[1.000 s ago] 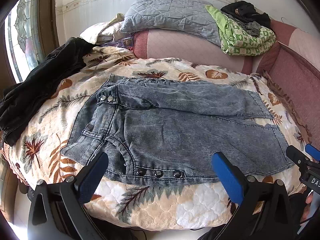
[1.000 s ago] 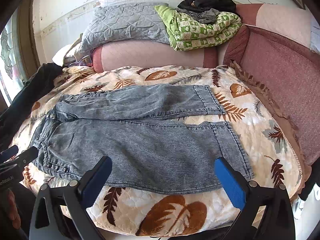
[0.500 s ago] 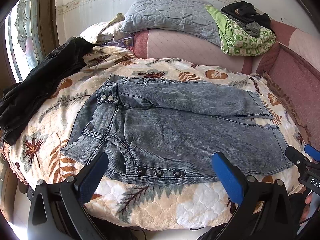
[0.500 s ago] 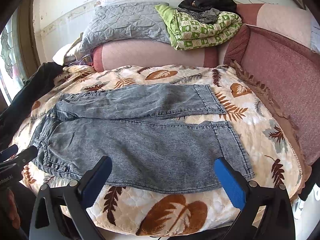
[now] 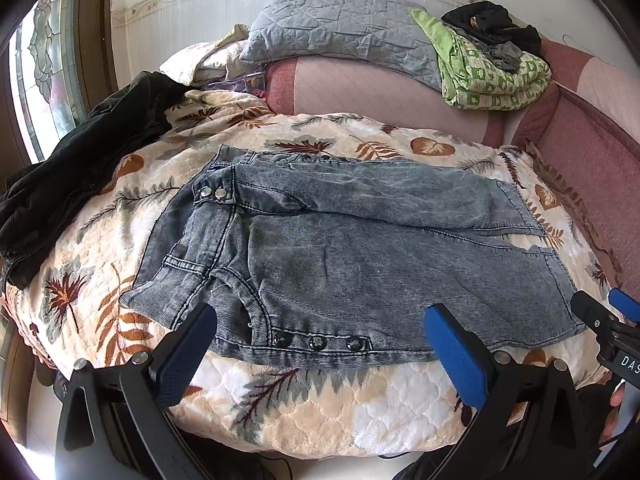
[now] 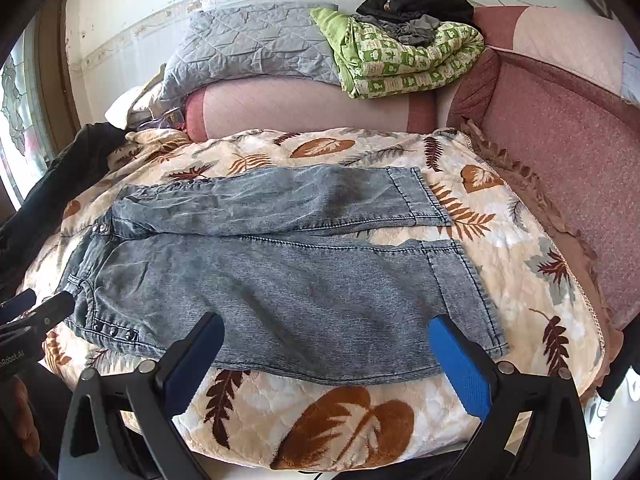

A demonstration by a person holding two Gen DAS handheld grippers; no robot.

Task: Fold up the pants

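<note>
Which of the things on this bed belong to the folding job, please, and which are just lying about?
Job: grey jeans, left tool, right tool.
Lying about: black garment, grey pillow, green blanket, leaf-print quilt.

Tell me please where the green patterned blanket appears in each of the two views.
Left wrist view: the green patterned blanket is at upper right, on the pink bolster.
Right wrist view: the blanket is at upper centre, right of the grey quilted pillow.
Shared landmark: the black clothes on top of it.
</note>
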